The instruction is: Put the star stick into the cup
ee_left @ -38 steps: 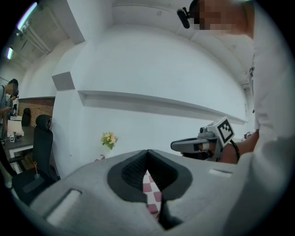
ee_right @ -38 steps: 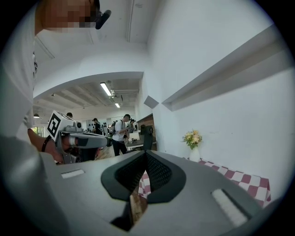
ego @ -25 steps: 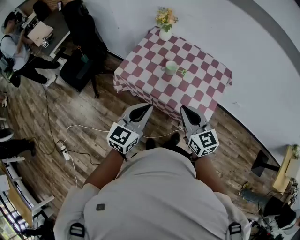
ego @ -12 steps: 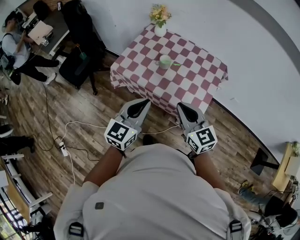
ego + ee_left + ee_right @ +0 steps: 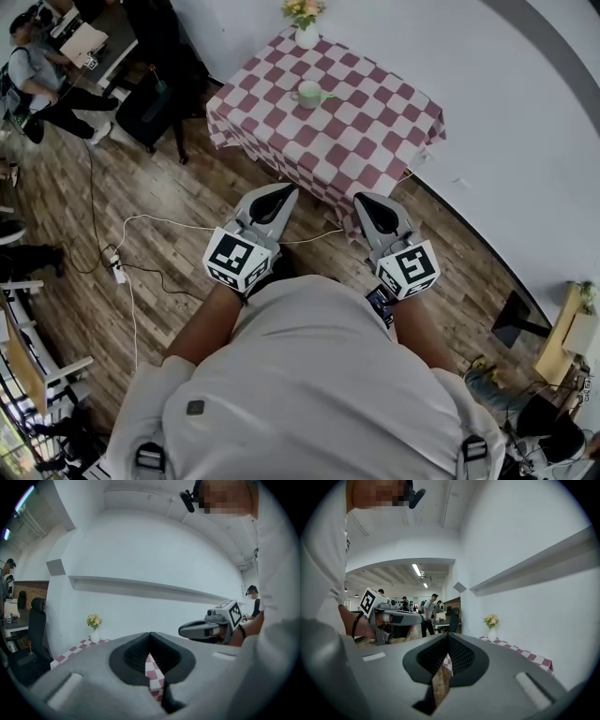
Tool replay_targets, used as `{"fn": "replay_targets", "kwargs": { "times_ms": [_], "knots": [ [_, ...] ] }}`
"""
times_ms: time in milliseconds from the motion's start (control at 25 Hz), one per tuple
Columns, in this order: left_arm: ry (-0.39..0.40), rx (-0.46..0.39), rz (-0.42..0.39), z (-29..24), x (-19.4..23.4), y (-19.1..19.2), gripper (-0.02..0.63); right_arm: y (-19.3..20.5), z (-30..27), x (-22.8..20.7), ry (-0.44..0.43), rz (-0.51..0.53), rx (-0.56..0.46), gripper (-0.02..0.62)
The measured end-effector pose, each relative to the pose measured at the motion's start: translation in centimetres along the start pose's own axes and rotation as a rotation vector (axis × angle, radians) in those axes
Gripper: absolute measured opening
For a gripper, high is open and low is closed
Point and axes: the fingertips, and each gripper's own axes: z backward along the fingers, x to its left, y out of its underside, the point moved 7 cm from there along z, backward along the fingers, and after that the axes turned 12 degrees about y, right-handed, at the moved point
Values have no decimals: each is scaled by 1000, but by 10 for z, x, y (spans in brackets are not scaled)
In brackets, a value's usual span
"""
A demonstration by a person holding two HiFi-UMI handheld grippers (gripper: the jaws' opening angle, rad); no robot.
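Head view: camera above the person's shoulders (image 5: 309, 394), facing forward and steeply down. The left gripper (image 5: 272, 202) and right gripper (image 5: 375, 208) lie near, the checked table (image 5: 366, 122) and its flower vase (image 5: 307, 36) well beyond. Left gripper view: low and nearly level along its own jaws toward the white wall (image 5: 154, 564), with the vase (image 5: 95, 636) at left and the right gripper (image 5: 187, 631) alongside. Right gripper view: likewise level, with the left gripper (image 5: 412, 617) at left and the vase (image 5: 491, 633) at right. All three views share the table and vase.

Pale green cup (image 5: 306, 93) on checkered table (image 5: 375, 131), star stick (image 5: 327, 95) seemingly beside
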Motion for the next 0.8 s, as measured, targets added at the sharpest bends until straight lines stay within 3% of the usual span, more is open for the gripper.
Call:
{"fn": "replay_targets", "kwargs": {
  "times_ms": [400,800],
  "knots": [
    [-58,26,13,-10,-95,24,3,26,90,-15,-48,15,-13,9],
    [-74,10,9,-7,-122,26,3,28,120,-16,-51,19,-20,9]
  ]
}}
